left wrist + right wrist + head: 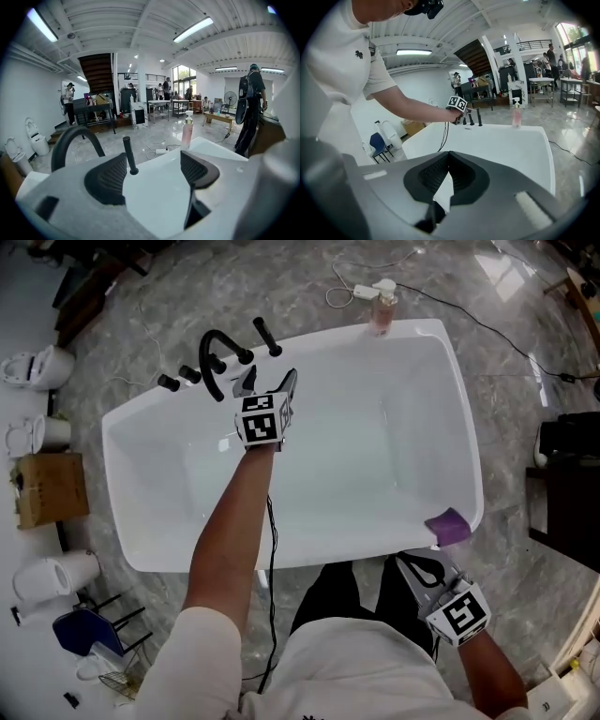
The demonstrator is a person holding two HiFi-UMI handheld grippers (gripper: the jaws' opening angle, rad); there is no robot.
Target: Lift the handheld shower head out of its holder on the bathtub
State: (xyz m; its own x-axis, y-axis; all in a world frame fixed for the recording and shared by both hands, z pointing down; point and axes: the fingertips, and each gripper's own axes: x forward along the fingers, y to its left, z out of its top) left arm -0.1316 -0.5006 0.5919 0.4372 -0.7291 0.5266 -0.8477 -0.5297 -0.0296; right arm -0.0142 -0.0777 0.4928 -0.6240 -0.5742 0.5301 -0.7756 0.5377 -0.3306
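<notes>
A white bathtub (466,418) fills the head view. Black fittings stand on its far left rim: a curved spout (212,356), small knobs (169,382) and the slim black handheld shower head (266,337) upright in its holder. My left gripper (268,381) hovers just inside the rim by these fittings, jaws open and empty. In the left gripper view the shower head (128,155) rises just beyond the left jaw's tip, untouched, while the left gripper (154,159) frames bare tub rim. My right gripper (412,565) hangs by the near tub edge, and the right gripper (449,157) is shut on nothing.
A pink pump bottle (382,307) stands on the far rim, and a purple cloth (450,526) lies on the near right corner. Toilets (37,367), a cardboard box (49,488) and a blue chair (84,632) line the left floor. Cables (487,320) cross the floor beyond.
</notes>
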